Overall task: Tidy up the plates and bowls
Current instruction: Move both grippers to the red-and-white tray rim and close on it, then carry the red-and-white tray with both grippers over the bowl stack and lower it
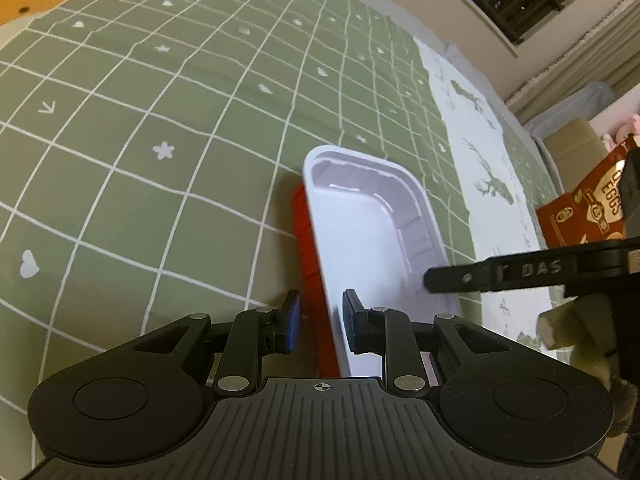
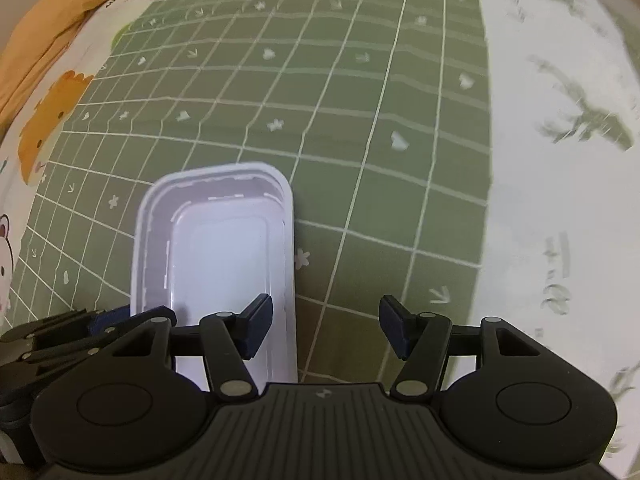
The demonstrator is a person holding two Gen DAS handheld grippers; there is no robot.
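A green checked cloth [image 1: 160, 128] covers the surface, with a white deer-print strip [image 1: 480, 168] along one edge. On it lies a white rectangular tray [image 1: 360, 232], a red thing [image 1: 308, 240] showing under its left side. The left gripper [image 1: 318, 322] straddles the tray's near left rim, its jaws narrow; whether the pads press the rim cannot be told. The right gripper [image 2: 325, 330] stands half open over the tray's right rim, one finger inside the tray, the other over bare cloth, gripping nothing.
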